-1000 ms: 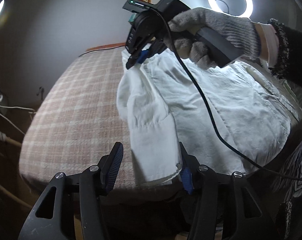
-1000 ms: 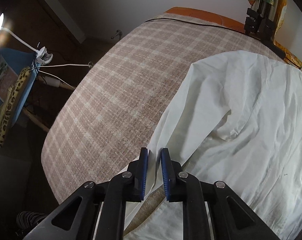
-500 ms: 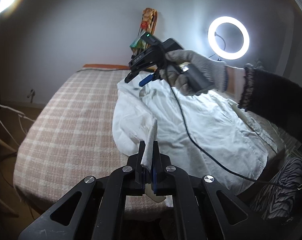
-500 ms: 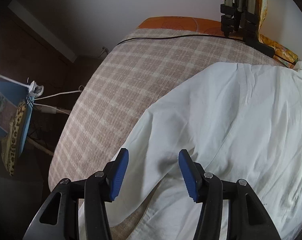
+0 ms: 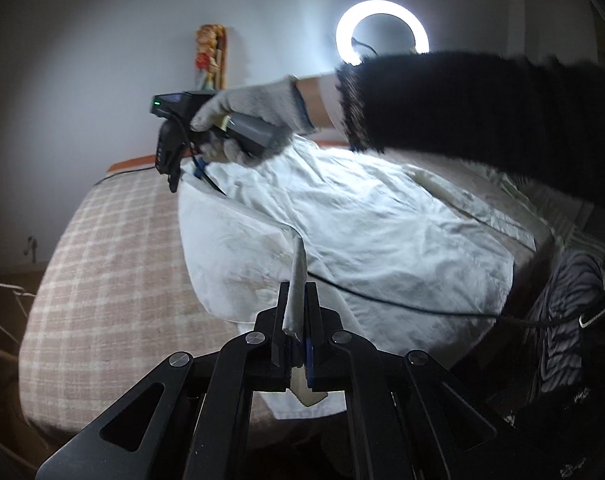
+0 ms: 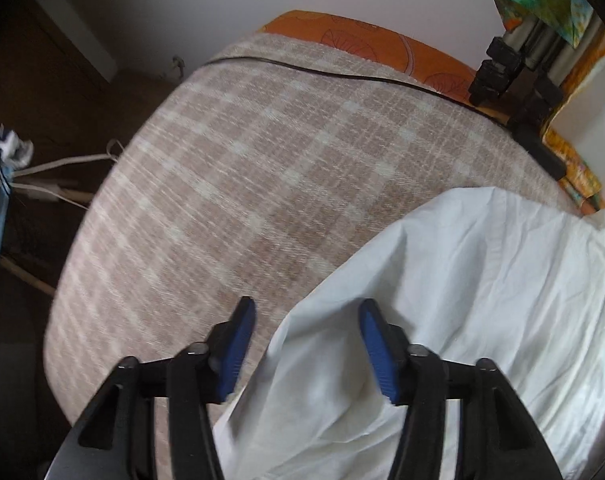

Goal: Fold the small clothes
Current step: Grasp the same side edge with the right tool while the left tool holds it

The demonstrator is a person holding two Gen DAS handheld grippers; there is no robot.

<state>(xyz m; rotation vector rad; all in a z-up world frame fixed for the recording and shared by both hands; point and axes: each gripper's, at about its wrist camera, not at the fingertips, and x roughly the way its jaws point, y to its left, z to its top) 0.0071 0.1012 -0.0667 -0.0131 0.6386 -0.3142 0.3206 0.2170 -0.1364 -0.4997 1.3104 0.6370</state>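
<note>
Checked beige cloth (image 6: 262, 168) covers the bed, and a white shirt (image 5: 382, 232) lies spread and rumpled across its right side, one sleeve folded over. Left tongs (image 5: 296, 320) pinch the cuff (image 5: 296, 280), lifting it. Right tongs (image 6: 302, 344), closing, straddle the shirt's edge without pressing it.

Lit ring light (image 5: 382, 28) on wall, checked blanket (image 6: 262, 168), black cable (image 6: 342, 76), orange pillow (image 6: 362, 36)

My left gripper (image 5: 295, 312) is now clamping and lifting the white shirt's (image 5: 382, 232) cuff; my right gripper (image 6: 302, 344), having released its edge, is closing again.
</note>
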